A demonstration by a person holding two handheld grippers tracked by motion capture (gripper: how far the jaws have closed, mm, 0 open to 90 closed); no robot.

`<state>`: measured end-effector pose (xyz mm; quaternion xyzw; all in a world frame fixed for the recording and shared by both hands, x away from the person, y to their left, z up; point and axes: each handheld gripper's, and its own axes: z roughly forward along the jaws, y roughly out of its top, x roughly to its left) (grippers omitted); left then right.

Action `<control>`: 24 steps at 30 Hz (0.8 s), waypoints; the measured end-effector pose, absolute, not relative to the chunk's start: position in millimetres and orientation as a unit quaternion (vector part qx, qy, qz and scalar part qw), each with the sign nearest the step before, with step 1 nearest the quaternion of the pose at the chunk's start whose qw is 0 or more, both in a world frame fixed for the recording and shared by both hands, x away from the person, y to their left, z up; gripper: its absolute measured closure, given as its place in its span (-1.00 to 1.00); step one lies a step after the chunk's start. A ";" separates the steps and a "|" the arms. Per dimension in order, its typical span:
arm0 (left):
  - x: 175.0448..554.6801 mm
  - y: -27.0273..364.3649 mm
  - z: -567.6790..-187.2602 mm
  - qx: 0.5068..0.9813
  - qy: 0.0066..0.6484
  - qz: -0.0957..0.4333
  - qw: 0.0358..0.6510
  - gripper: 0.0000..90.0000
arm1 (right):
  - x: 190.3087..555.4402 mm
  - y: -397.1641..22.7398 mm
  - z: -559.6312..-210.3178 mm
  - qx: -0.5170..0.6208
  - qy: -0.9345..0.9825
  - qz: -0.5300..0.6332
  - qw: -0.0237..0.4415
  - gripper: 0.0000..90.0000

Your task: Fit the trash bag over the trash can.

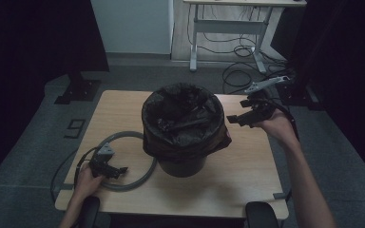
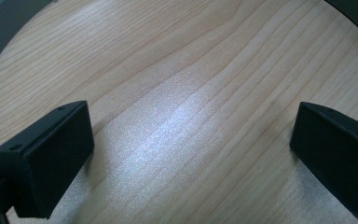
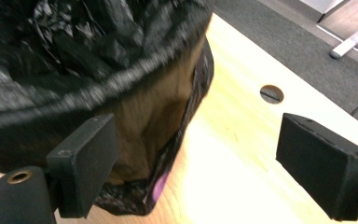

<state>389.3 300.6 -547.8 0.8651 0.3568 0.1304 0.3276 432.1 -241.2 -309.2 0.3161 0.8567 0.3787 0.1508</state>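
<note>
Just left of right gripper (image 1: 233, 119), lined bin (image 1: 183, 130)

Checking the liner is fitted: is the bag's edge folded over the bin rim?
Folded over: the black bag drapes outside the bin below its rim.

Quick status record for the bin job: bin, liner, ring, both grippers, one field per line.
bin: dark bin stands upright mid-table
liner: black bag lines the bin, its edge folded over the rim and hanging down the outside
ring: grey ring lies flat on the table, left of the bin
left gripper: left gripper low at the table by the ring, jaws open, nothing between them
right gripper: right gripper beside the bin's rim, jaws open, empty
</note>
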 end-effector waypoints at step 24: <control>389.3 300.6 -547.9 0.865 0.357 0.130 0.328 -1.00 | 426.4 -260.3 -382.1 0.352 0.839 0.381 0.163 -0.74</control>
